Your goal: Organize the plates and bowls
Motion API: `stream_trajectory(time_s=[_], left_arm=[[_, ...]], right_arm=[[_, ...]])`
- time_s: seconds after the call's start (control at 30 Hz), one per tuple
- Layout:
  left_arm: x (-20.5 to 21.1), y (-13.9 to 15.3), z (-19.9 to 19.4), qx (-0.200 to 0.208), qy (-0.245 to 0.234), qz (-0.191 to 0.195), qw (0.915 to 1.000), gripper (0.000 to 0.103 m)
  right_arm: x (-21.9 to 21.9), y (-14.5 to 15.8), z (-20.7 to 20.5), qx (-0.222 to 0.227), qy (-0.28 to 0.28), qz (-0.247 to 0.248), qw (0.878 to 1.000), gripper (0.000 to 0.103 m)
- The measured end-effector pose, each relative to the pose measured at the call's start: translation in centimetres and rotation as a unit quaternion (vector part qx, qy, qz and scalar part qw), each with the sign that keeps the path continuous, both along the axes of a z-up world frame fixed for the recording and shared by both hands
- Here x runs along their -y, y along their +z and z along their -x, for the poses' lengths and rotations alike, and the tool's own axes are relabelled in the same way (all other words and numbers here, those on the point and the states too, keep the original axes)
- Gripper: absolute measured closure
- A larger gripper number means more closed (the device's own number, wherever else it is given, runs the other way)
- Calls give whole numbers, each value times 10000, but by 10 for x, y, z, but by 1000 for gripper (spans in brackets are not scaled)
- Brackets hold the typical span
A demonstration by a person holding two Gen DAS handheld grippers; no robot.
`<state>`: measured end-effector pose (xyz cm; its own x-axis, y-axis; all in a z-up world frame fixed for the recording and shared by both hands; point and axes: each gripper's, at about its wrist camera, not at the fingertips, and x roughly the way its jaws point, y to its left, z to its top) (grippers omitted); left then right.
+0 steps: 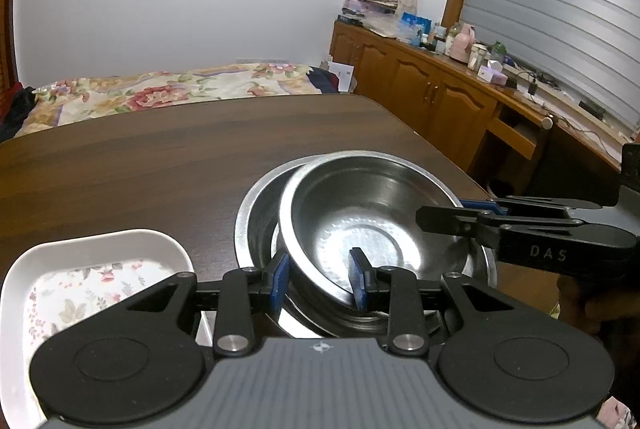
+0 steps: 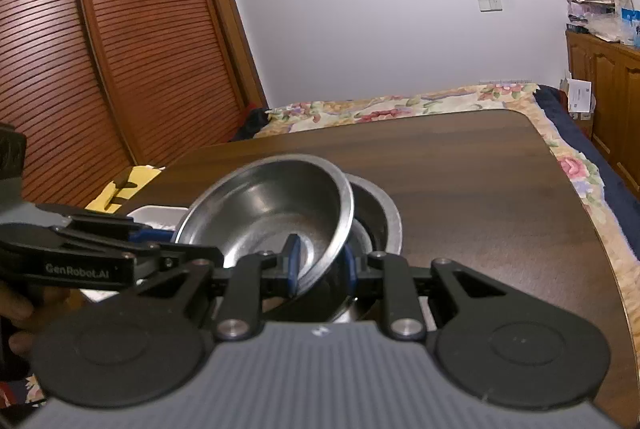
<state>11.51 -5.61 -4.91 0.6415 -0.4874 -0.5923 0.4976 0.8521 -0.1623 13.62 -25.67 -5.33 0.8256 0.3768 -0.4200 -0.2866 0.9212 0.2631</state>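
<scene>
A steel bowl sits tilted inside a larger steel bowl on the dark wooden table. My left gripper straddles the tilted bowl's near rim, one blue pad outside and one inside, with a gap still showing. My right gripper reaches in from the right and is shut on the same bowl's far-right rim. In the right wrist view the tilted bowl is pinched at its rim by my right gripper, and the larger bowl lies behind it.
A white rectangular dish with a floral print lies left of the bowls; its corner shows in the right wrist view. A bed with a floral cover stands beyond the table. Wooden cabinets run along the right.
</scene>
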Motion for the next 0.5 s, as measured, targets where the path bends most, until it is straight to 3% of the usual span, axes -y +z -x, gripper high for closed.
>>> stream_trajectory(time_s=[0.5], left_arm=[[-16,9,5,295,271,183,9990,68]], right_arm=[[4,6,7,124,-106,57,9999,78]])
